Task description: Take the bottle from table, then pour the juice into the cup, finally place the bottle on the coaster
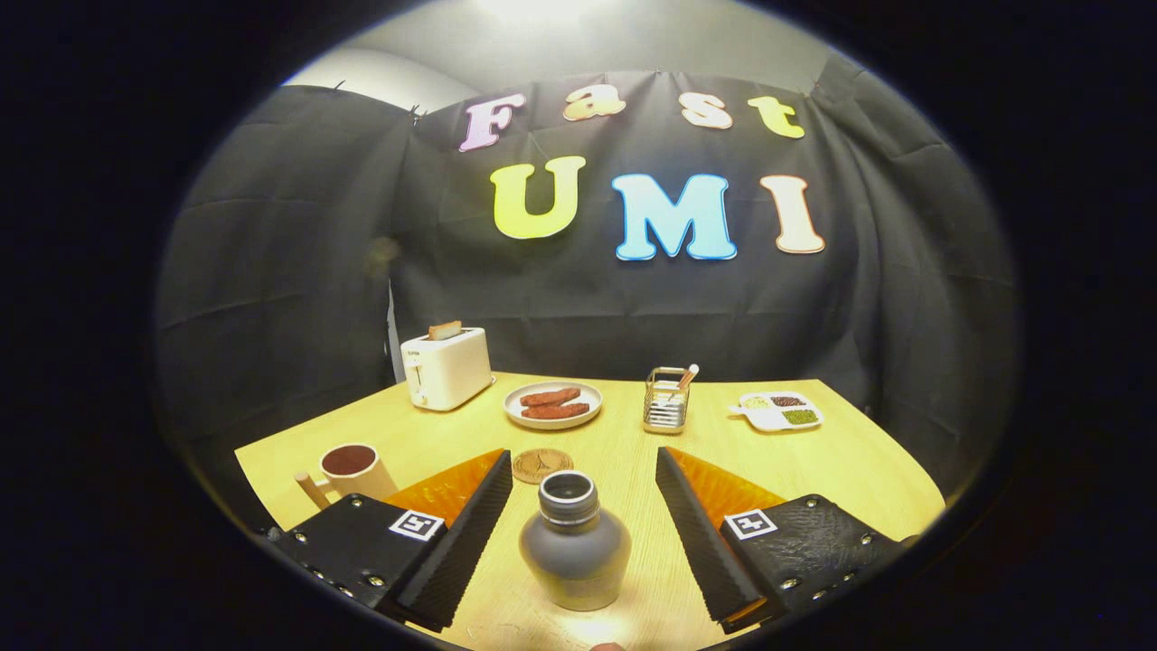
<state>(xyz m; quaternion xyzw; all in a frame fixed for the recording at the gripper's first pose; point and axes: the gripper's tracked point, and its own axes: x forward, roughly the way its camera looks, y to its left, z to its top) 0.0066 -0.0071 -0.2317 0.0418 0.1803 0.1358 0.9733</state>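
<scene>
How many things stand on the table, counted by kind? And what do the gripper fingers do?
Bottle: 1, between the open fingers of the gripper, untouched
Cup: 1
Coaster: 1
Toaster: 1
Plate with food: 1
Utensil holder: 1
Divided tray: 1
Total: 7

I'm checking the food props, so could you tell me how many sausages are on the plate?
2: both sausages lie side by side on the white plate, beyond the open gripper, between the toaster and the utensil holder.
</scene>
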